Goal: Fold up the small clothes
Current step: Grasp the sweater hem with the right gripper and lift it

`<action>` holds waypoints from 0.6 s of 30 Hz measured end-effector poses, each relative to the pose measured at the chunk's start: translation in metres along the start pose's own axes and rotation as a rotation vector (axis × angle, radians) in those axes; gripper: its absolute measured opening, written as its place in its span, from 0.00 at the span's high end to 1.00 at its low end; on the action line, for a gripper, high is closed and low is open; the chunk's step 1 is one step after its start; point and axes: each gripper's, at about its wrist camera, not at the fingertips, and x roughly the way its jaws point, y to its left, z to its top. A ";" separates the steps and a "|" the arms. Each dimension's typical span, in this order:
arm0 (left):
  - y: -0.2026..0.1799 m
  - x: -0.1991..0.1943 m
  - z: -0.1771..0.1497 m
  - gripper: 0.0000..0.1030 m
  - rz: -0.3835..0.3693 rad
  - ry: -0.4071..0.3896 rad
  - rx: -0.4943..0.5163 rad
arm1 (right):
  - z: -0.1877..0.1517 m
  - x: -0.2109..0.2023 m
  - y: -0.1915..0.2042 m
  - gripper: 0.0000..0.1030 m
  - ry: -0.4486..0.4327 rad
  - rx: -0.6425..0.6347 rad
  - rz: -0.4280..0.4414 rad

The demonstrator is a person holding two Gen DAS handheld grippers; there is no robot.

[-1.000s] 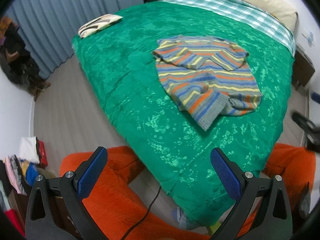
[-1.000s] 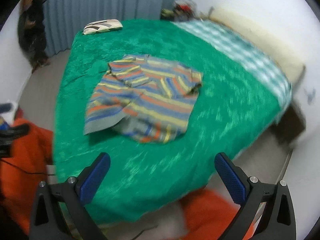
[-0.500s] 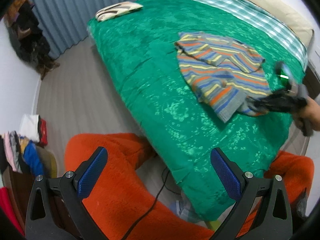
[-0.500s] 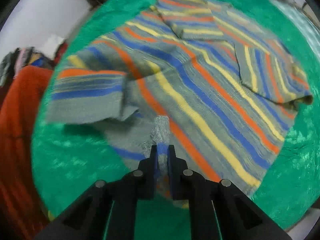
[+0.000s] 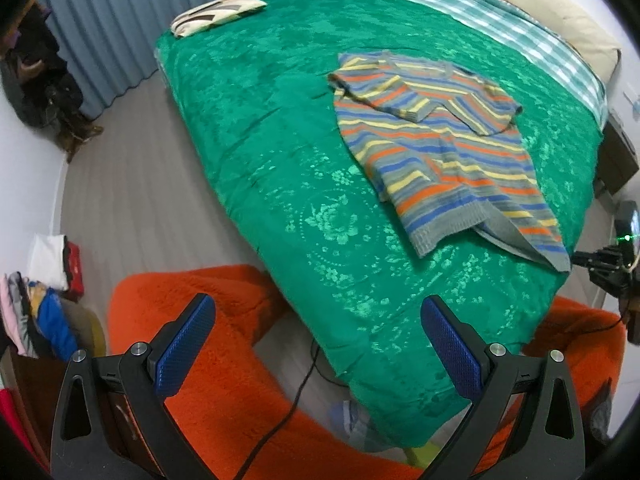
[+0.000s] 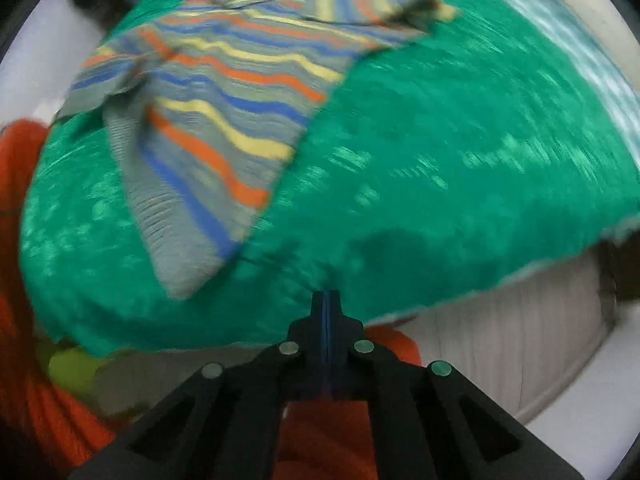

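From the left wrist we saw our left gripper (image 5: 316, 344) spread wide over the green bedspread (image 5: 272, 128), the striped sweater (image 5: 436, 152) at two o'clock. From the right wrist, our right gripper (image 6: 326, 300) was clenched on nothing, the sweater (image 6: 224, 92) at eleven o'clock.

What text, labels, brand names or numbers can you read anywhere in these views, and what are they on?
None: no readable text in either view.
striped sweater: stripes only, no visible tag or print.
green bedspread: floral pattern, no lettering.
folded patterned cloth: geometric print, no words.
clothes pile: too small to show any labels.
Right wrist view: motion-blurred, nothing legible.
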 end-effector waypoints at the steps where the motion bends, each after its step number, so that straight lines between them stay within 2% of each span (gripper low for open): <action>1: 0.003 0.001 -0.001 0.01 0.007 0.001 -0.008 | -0.001 -0.005 0.002 0.87 -0.016 0.018 -0.043; 3: 0.011 0.005 -0.002 0.01 0.022 0.012 -0.030 | 0.003 -0.030 0.025 0.77 -0.094 -0.021 -0.114; 4: 0.013 0.008 -0.002 0.01 0.025 0.020 -0.037 | 0.006 -0.041 0.041 0.64 -0.131 -0.056 -0.121; 5: 0.014 0.010 -0.002 0.01 0.024 0.029 -0.041 | 0.011 -0.053 0.066 0.44 -0.175 -0.112 -0.122; 6: 0.015 0.012 -0.001 0.01 0.021 0.036 -0.045 | 0.017 -0.063 0.093 0.39 -0.216 -0.185 -0.122; 8: 0.015 0.010 -0.001 0.01 0.014 0.028 -0.043 | 0.033 -0.073 0.143 0.39 -0.247 -0.308 -0.171; 9: 0.015 0.007 -0.001 0.01 0.018 0.018 -0.036 | 0.042 -0.080 0.164 0.39 -0.260 -0.325 -0.192; 10: 0.015 0.005 -0.001 0.01 0.026 0.006 -0.031 | 0.052 -0.089 0.178 0.38 -0.284 -0.307 -0.191; 12: 0.017 0.002 -0.002 0.01 0.039 -0.001 -0.035 | 0.073 -0.113 0.199 0.35 -0.328 -0.187 -0.121; 13: 0.020 0.003 -0.003 0.01 0.036 0.003 -0.046 | 0.073 -0.121 0.203 0.32 -0.328 -0.144 -0.105; 18: 0.021 0.011 -0.007 0.01 0.023 0.032 -0.057 | 0.088 -0.144 0.234 0.27 -0.353 -0.013 -0.180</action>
